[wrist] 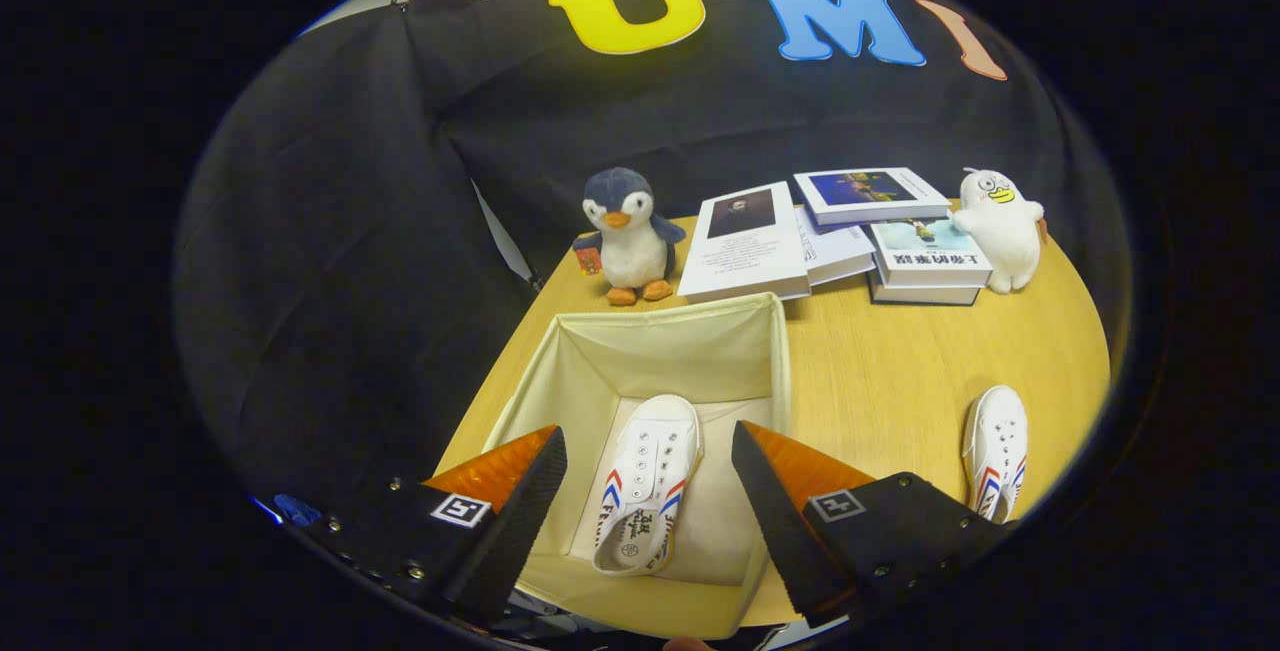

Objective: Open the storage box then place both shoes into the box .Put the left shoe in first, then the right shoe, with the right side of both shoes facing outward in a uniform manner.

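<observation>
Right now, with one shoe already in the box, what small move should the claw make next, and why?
Probably swing the open claw away from the storage box toward the second shoe lying on the table beside it. The first shoe already rests on the box floor, untouched between the spread fingers, so the shoe on the table is what remains.

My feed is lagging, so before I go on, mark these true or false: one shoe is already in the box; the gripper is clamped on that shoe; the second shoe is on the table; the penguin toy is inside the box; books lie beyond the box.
1. One white canvas shoe lies in the cream fabric storage box. True.
2. The gripper is clamped on that shoe. False: its fingers are spread open, apart from it.
3. The second white shoe lies on the wooden table. True.
4. The plush penguin is inside the box. False: it stands on the table beyond it.
5. Books lie beyond the box. True.
</observation>
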{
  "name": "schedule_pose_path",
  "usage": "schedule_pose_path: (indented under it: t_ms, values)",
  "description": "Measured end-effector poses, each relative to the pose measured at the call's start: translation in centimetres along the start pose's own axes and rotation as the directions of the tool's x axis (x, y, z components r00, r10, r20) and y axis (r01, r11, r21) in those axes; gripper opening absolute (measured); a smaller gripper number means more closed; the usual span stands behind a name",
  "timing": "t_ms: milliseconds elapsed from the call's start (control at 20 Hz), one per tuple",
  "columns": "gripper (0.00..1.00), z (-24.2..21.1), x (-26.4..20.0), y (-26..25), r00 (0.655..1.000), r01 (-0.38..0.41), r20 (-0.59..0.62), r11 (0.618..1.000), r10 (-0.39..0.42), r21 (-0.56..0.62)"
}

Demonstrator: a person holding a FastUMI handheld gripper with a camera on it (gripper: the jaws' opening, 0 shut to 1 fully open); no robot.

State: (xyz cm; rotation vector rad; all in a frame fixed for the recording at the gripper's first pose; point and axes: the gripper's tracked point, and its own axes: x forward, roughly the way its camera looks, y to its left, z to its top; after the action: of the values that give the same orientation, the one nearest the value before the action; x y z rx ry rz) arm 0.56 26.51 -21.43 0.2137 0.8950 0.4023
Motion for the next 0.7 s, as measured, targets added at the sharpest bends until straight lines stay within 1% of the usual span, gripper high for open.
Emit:
schedule_pose_path:
  t_ms: [150,350,600,700]
  values:
    - [1.0,1.1,-2.6,-4.0,0.998,0.038,0.045,0.999,-0.037,-0.008]
    - [1.0,1.9,-5.5,-9.9,0.992,0.097,0.079,0.995,-0.098,0.015]
    - [1.0,1.7,-8.3,-17.1,0.979,0.179,0.096,0.983,-0.182,0.041]
    - [1.0,1.4,-9.2,-20.2,0.969,0.223,0.098,0.974,-0.226,0.039]
